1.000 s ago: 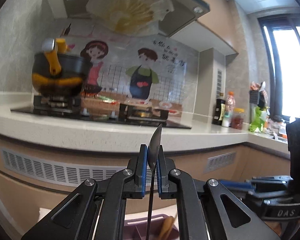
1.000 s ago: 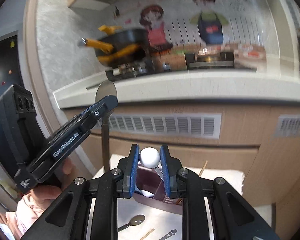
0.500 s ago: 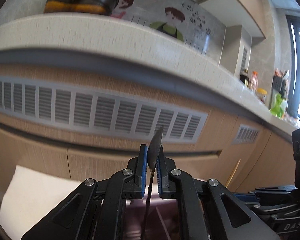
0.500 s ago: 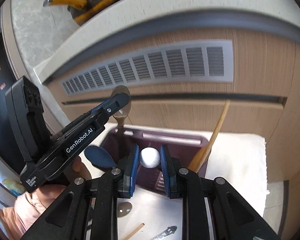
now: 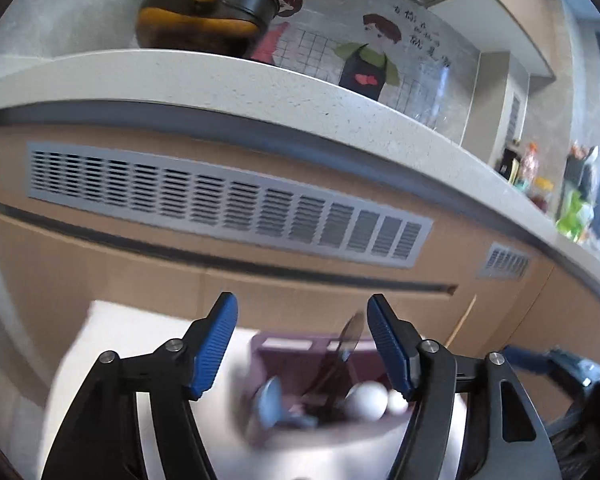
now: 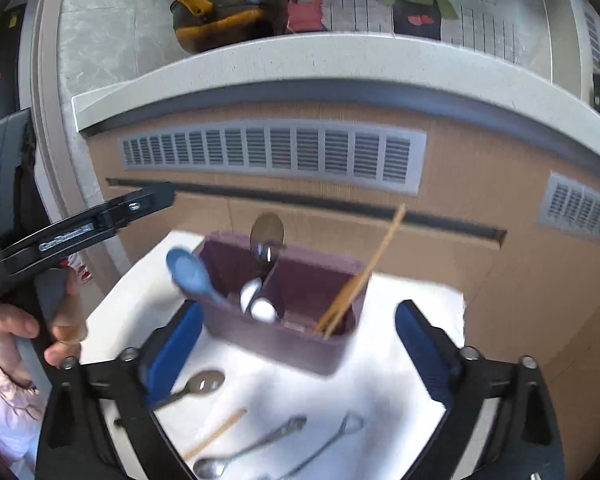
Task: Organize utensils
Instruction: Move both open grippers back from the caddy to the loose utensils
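A purple utensil holder [image 6: 276, 344] stands on a white cloth [image 6: 416, 300]. My left gripper [image 5: 302, 340] hangs just above it, its jaws opening. A metal spoon [image 5: 350, 336] stands loose in the holder close to the right pad [image 5: 384, 344], and no pad presses on it. My right gripper [image 6: 296, 352] is also opening, wide on either side of the holder. Two white spoons [image 6: 260, 304] lie inside the holder, free of the pads. A blue spoon [image 6: 188, 272] and wooden chopsticks [image 6: 364, 276] lean in the holder too.
On the cloth near me lie a metal spoon [image 6: 204, 384], one chopstick [image 6: 216, 432] and two more metal utensils [image 6: 260, 444]. A cabinet front with a vent grille [image 6: 272, 152] rises right behind the holder. A hand [image 6: 16, 324] holds the left tool.
Both grippers came down towards the holder and opened. The metal spoon left the left pads and the white spoon left the right pads; both now rest in the holder.
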